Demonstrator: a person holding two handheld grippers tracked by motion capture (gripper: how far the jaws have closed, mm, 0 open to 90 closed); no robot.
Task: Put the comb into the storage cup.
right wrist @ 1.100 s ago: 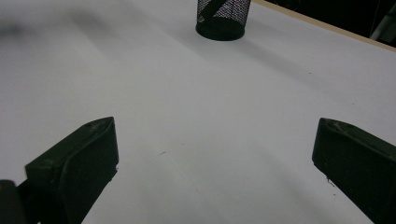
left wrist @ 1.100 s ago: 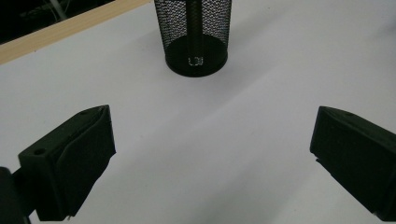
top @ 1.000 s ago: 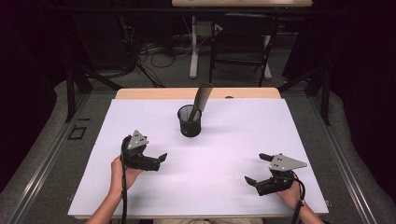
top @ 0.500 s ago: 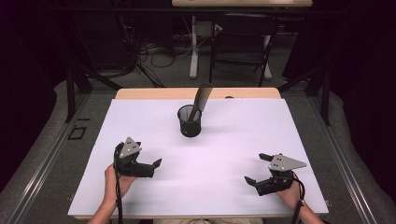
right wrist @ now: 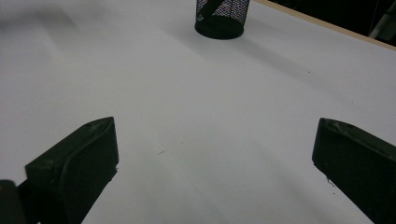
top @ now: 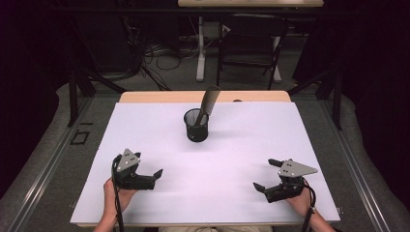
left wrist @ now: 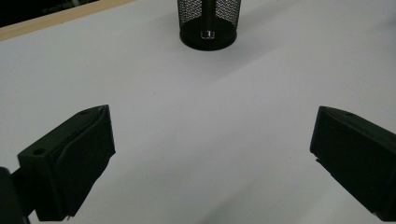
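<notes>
While both jaws gape | spatula (top: 209,99) in cup (top: 196,126) leans up-right (handle down)

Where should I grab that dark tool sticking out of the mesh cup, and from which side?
Probably the bare handle just above the mesh cup's rim, where the dark tool stands clear. It leans up and to the right, away from the person, so come in from above with the jaws across its width and lift along the lean. Both the left gripper and right gripper are open and well short of it.
</notes>
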